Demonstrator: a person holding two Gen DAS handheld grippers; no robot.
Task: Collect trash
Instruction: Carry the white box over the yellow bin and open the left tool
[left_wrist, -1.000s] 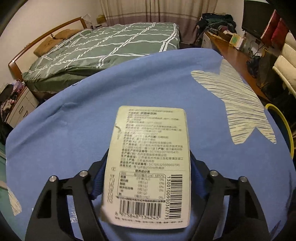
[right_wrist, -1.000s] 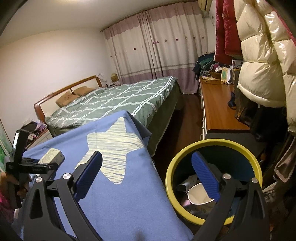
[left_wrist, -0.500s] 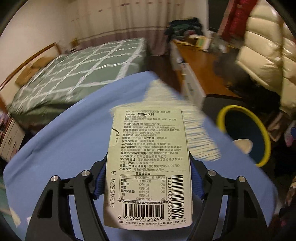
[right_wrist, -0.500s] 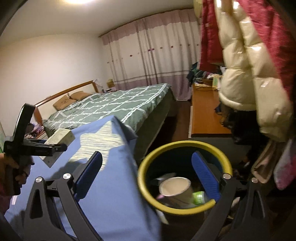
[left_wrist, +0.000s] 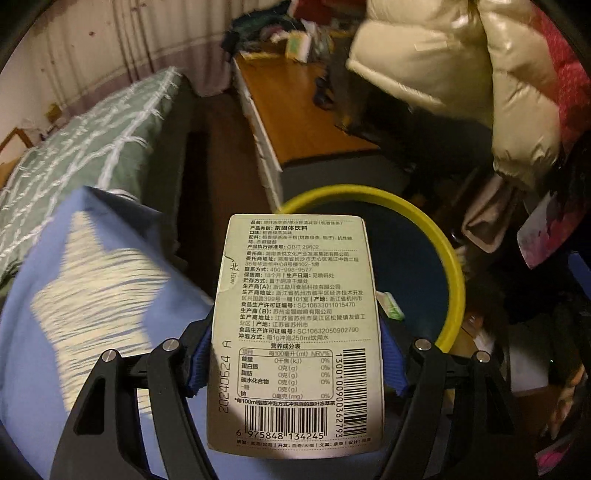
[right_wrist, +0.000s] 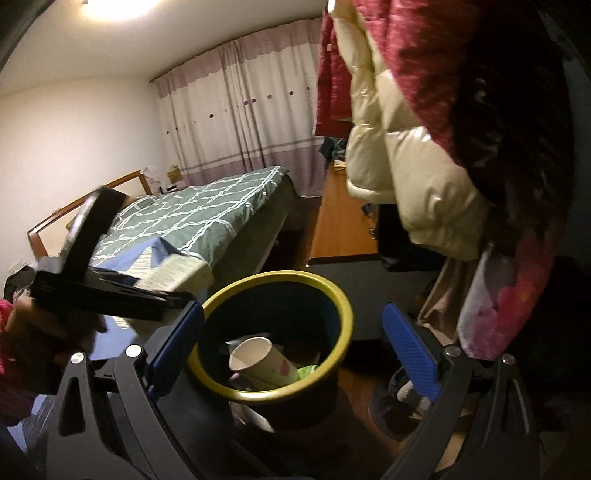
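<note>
My left gripper (left_wrist: 295, 363) is shut on a pale green tea box (left_wrist: 295, 332) with a printed label and barcodes, held in the air just left of the yellow-rimmed dark blue trash bin (left_wrist: 448, 258). In the right wrist view the same box (right_wrist: 181, 273) hangs beside the bin's rim (right_wrist: 280, 397). The bin holds a paper cup (right_wrist: 258, 356) and other scraps. My right gripper (right_wrist: 293, 350) is open and empty, with the bin between its blue pads (right_wrist: 410, 350).
A blue cloth with a pale star (left_wrist: 92, 295) covers the surface at left. Behind it stand a green-quilted bed (right_wrist: 207, 214) and a wooden desk (left_wrist: 299, 114). Puffy cream and red jackets (right_wrist: 413, 173) hang close on the right, above the bin.
My left gripper has swung right with the box, from over the blue cloth to the bin's edge. My right gripper has moved closer over the bin.
</note>
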